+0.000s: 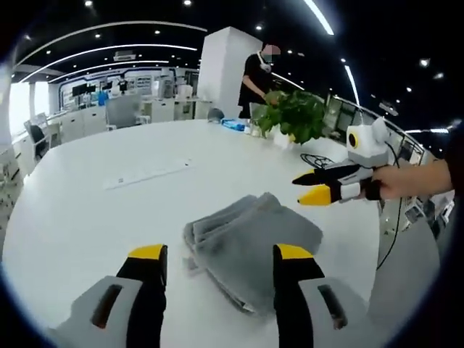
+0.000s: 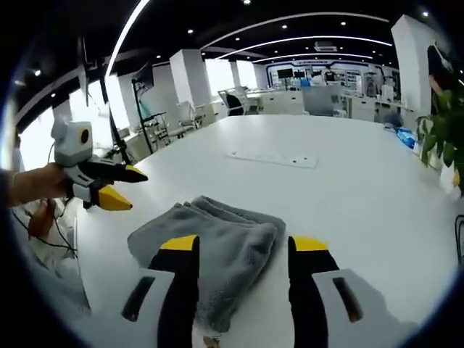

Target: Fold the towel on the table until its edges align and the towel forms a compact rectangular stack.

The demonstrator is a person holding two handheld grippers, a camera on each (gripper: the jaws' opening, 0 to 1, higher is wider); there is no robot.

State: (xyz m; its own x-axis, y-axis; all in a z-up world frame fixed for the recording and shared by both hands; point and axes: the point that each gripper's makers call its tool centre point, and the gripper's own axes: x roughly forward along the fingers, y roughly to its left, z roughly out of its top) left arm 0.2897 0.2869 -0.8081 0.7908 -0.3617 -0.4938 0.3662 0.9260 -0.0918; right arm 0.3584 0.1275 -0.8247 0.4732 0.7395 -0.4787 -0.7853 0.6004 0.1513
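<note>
Opposite views low over the table (image 1: 65, 217); shared folded towel (image 1: 250, 243), close below

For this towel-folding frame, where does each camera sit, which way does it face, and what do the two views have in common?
Left gripper view: rides on the left tongs, open, looking over the folded grey towel toward the potted plant; the right tongs and a hand enter from the right.
Right gripper view: rides on the right tongs, open, facing the towel from the opposite side; the left tongs enter from the left.
Shared: towel, white table, both tongs.
</note>
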